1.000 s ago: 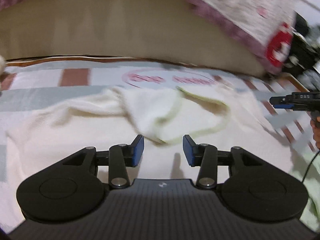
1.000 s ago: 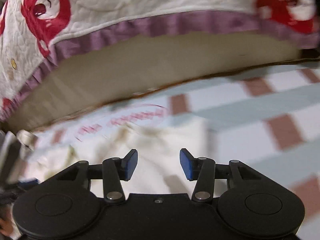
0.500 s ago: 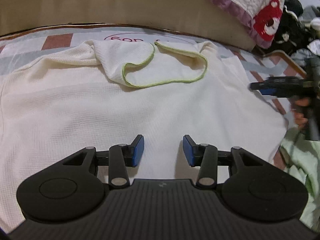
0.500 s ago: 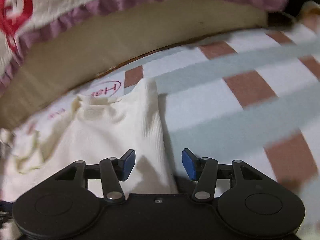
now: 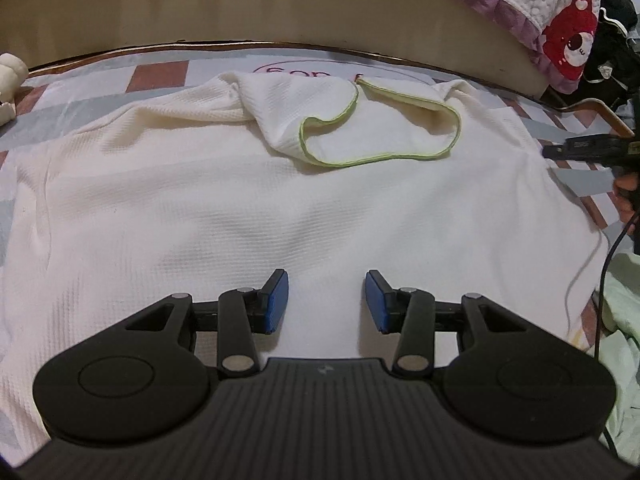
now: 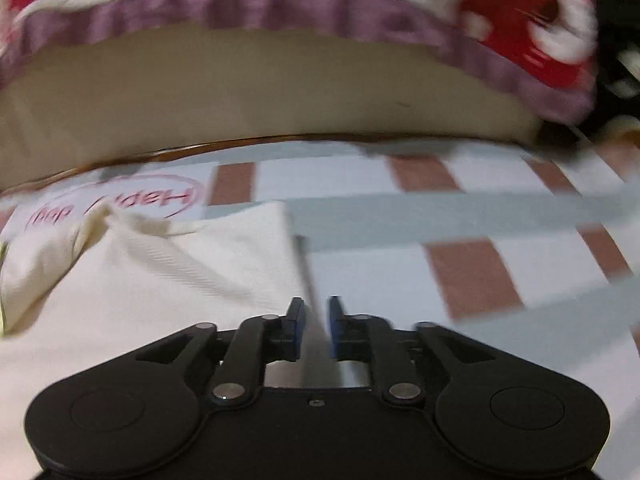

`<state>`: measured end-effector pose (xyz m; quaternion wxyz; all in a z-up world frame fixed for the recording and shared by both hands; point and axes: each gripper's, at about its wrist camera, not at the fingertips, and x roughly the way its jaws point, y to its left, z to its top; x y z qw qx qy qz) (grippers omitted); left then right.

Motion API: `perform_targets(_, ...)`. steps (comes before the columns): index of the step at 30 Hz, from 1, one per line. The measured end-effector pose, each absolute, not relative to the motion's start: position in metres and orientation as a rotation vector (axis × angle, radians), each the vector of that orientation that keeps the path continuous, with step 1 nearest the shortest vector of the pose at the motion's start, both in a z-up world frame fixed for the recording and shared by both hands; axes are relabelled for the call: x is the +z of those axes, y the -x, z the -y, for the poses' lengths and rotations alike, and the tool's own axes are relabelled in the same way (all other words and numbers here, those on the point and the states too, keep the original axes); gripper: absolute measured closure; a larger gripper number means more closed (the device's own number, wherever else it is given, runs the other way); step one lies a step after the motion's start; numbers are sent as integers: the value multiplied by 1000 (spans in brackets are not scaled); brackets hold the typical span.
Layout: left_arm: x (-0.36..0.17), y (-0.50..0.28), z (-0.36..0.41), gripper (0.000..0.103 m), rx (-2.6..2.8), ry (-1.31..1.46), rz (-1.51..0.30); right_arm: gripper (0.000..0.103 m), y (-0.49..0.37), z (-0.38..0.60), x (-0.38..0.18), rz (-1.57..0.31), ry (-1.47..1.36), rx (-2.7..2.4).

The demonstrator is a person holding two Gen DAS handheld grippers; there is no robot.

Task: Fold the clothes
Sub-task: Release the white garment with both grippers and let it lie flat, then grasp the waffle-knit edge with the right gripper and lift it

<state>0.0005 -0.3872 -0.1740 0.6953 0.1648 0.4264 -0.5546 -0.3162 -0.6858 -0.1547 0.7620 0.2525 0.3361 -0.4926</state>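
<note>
A cream waffle-knit shirt (image 5: 280, 208) lies spread flat on the bed, its green-trimmed neckline (image 5: 380, 136) at the far side. My left gripper (image 5: 326, 300) hovers low over the shirt's near part, open, with nothing between its fingers. In the right wrist view the shirt's (image 6: 160, 280) right side edge runs straight into my right gripper (image 6: 316, 328). Its jaws are closing with that edge between them, and a narrow gap still shows. From the left wrist view, the right gripper (image 5: 560, 150) sits at the shirt's right edge, with a hand behind it.
The checked bedsheet (image 6: 440, 220) lies bare to the right of the shirt. A beige bed frame (image 5: 280, 8) and a quilt with red bears (image 5: 560, 8) stand behind. A pale green garment (image 5: 624, 300) and a black cable (image 5: 604, 280) lie at the right, a white plush (image 5: 10, 80) at the left.
The right gripper dropped to the shirt's right edge and its jaws narrowed around it. The left gripper sank a little toward the shirt and stayed open.
</note>
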Motion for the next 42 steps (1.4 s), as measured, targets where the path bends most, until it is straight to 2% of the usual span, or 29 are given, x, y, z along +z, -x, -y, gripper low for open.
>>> perform_targets(2,-171,-1,387,61,-1243,-356,-968,80,340,671,-145,-628,-710,-1065)
perform_targets(4,-169,-2,386,61,-1232,-350,-986,63,361,649,-140,-528,-858,-998)
perform_targets(5,-169,-2,385,61,-1214,-361,-997,60,369,636,-138,-489,-921,-959)
perform_targets(11,-168,1,365,61,-1117,-460,-987,59,386,561,-150,-564,-1032,-880)
perform_targets(17,-166,-16,334,61,-1024,-457,-1003,56,394,545,-167,-668,-1000,-997)
perform_targets(19,-164,-21,332,61,-1016,-423,-1013,42,398,548,-173,-613,-1045,-992)
perform_targets(21,-162,-24,330,61,-1010,-399,-1010,35,402,550,-179,-545,-1092,-996)
perform_targets(22,-162,-25,330,61,-1010,-389,-1006,26,404,551,-182,-511,-1116,-997)
perform_targets(26,-160,-26,330,61,-1043,-324,-1018,22,398,549,-195,-325,-1087,-1060)
perform_targets(27,-160,-27,330,61,-1052,-295,-1029,31,395,546,-199,-264,-1067,-1073)
perform_targets(28,-161,-27,330,61,-1060,-273,-1035,49,391,546,-205,-232,-1045,-1091)
perform_targets(29,-162,-27,330,61,-1069,-250,-1040,60,387,546,-210,-202,-1022,-1110)
perform_targets(30,-163,-27,330,61,-1077,-233,-1043,90,384,548,-213,-203,-1020,-1099)
perform_targets(32,-166,-26,332,63,-1089,-219,-1044,91,379,551,-211,-208,-983,-1085)
perform_targets(36,-172,-22,334,65,-1104,-214,-1055,92,361,546,-173,-230,-801,-1001)
perform_targets(42,-166,-20,335,65,-1168,-142,-1029,92,340,542,-120,-164,-717,-827)
